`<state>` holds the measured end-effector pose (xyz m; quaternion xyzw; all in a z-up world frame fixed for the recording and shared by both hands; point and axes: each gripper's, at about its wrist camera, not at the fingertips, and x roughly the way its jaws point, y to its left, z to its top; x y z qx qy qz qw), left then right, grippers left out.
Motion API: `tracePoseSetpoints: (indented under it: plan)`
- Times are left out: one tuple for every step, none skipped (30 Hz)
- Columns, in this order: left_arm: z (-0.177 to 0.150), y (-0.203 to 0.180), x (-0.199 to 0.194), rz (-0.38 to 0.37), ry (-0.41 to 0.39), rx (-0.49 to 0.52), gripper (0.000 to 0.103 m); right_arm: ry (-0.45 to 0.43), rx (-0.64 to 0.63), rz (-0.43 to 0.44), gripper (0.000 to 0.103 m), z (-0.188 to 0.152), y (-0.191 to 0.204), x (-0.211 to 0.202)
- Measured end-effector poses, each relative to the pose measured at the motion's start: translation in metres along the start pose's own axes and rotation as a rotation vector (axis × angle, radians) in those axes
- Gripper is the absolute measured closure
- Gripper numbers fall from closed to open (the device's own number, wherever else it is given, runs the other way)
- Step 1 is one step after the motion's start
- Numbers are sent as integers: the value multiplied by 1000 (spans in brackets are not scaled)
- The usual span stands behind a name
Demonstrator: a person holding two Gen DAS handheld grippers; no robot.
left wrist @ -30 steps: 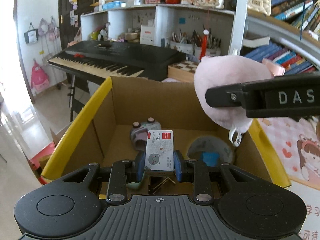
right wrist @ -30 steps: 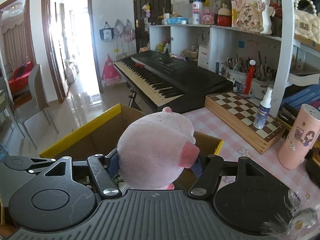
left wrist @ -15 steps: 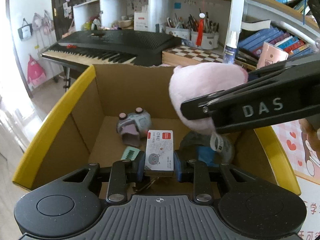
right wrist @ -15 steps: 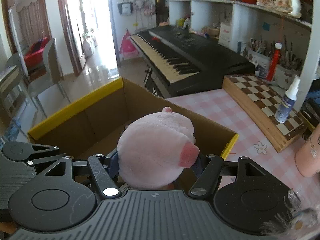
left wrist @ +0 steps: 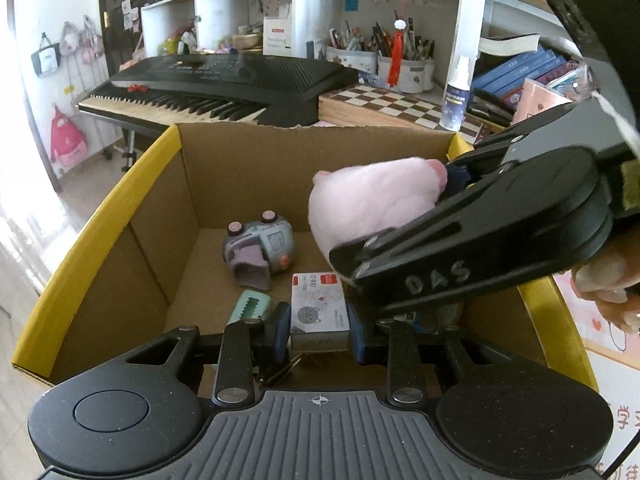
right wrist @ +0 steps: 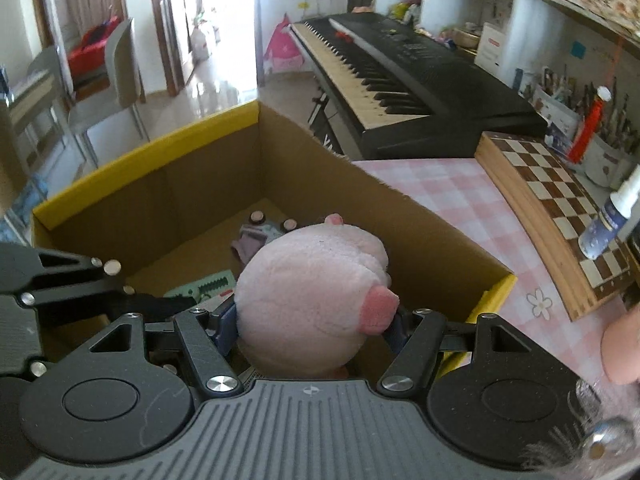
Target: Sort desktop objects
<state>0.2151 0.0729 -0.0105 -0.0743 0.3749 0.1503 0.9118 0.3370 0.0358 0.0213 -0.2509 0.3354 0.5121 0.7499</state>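
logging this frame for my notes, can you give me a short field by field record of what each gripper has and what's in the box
left gripper: shut on small white card box with a grey bear print, low inside the carton
right gripper: shut on round pink plush toy, held over the carton
container: open brown cardboard box with yellow rim
already in box: grey toy car with pink wheels; mint green toothed clip
beside box: wooden chessboard on pink checked tablecloth
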Motion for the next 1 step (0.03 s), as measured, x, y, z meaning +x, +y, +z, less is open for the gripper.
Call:
tracePoseSetpoints:
  plan:
    - [0,0,0,1,-1,0,71,3,-9,-10,36,0,1,2]
